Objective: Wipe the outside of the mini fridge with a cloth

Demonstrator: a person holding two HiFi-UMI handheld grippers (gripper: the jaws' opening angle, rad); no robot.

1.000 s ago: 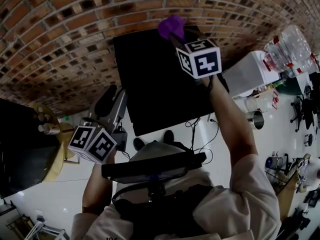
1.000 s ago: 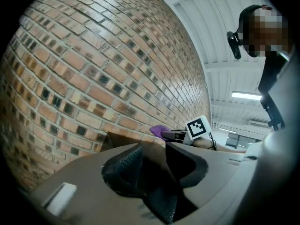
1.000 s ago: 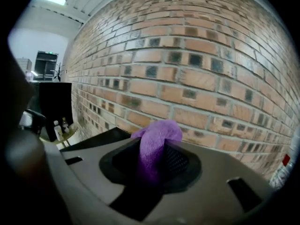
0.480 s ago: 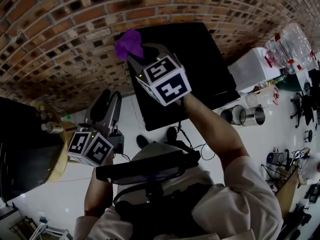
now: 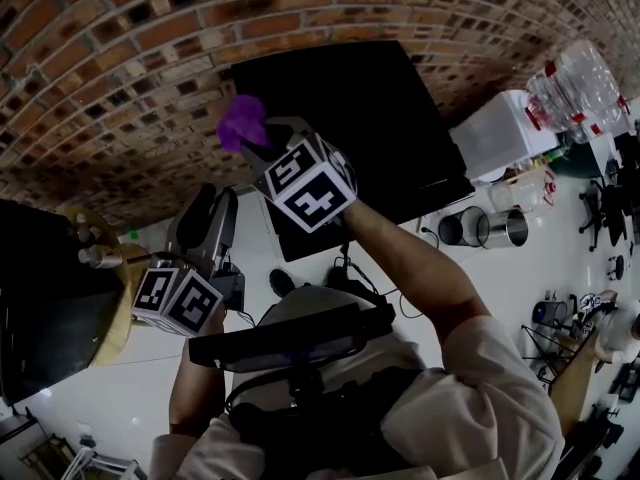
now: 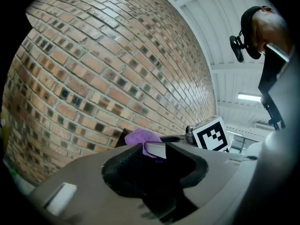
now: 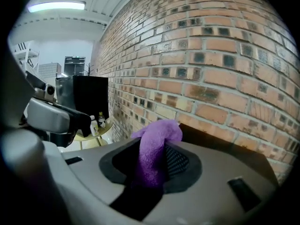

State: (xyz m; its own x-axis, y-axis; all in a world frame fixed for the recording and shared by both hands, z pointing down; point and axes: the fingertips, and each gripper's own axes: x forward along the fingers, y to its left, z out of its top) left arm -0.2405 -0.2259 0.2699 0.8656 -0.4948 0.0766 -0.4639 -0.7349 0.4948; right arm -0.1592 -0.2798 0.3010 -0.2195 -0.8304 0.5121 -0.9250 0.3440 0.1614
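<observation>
The black mini fridge (image 5: 350, 128) stands against the brick wall, seen from above. My right gripper (image 5: 255, 140) is shut on a purple cloth (image 5: 240, 120) and sits at the fridge's top left corner, close to the wall. In the right gripper view the cloth (image 7: 154, 146) hangs bunched between the jaws, with the fridge's dark edge (image 7: 225, 142) just behind it. My left gripper (image 5: 207, 213) hovers lower left of the fridge, open and holding nothing. The left gripper view looks across at the cloth (image 6: 140, 137) and the right gripper's marker cube (image 6: 212, 134).
The brick wall (image 5: 120, 78) runs behind the fridge. A small round table (image 5: 108, 303) with bottles and a black cabinet (image 5: 40, 308) stand at left. At right are a white box (image 5: 495, 138), water bottles (image 5: 580, 88) and metal cups (image 5: 500, 230). Cables (image 5: 350, 266) lie on the floor.
My right gripper has carried the cloth leftward and down along the fridge's back edge, from the middle to the left corner. The left gripper has shifted only slightly.
</observation>
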